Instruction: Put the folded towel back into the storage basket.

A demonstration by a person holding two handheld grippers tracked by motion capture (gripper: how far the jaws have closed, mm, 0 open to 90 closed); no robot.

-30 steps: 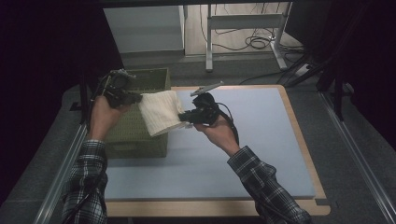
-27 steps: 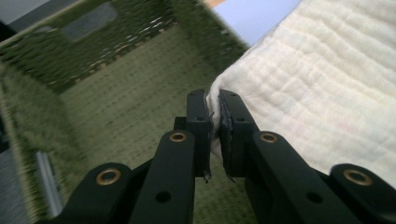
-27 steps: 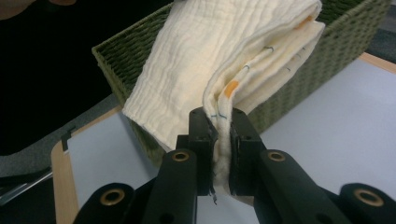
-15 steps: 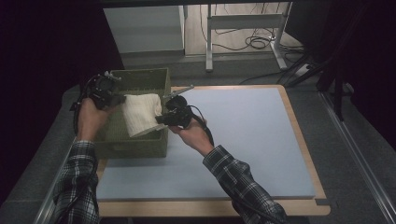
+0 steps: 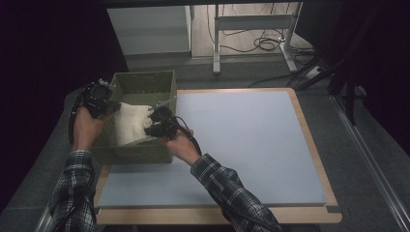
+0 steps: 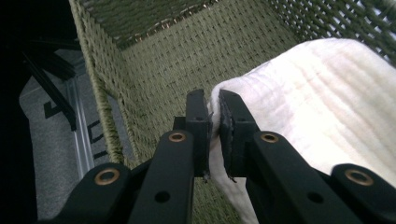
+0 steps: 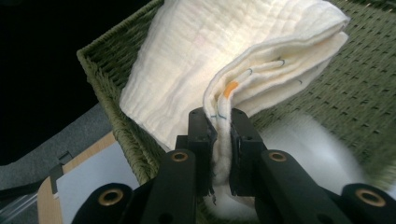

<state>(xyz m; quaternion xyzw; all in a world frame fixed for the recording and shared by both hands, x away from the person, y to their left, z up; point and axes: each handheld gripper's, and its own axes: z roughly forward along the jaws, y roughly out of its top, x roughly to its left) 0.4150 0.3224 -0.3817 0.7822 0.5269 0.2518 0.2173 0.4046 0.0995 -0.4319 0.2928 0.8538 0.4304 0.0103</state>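
High view showed my left gripper [image 5: 107, 104] and right gripper [image 5: 153, 124], jaws clamped on the folded towel [image 5: 131, 124], holding it flat above the basket [image 5: 145, 83] for stowing.

Folded cloth [image 5: 130, 126]: cream-white, ribbed weave, small orange and blue marks at its edge. Basket [image 5: 145, 82]: olive-green, woven. Table [image 5: 251, 140]: pale blue surface, light wood border. Sleeves [image 5: 227, 191]: dark plaid.
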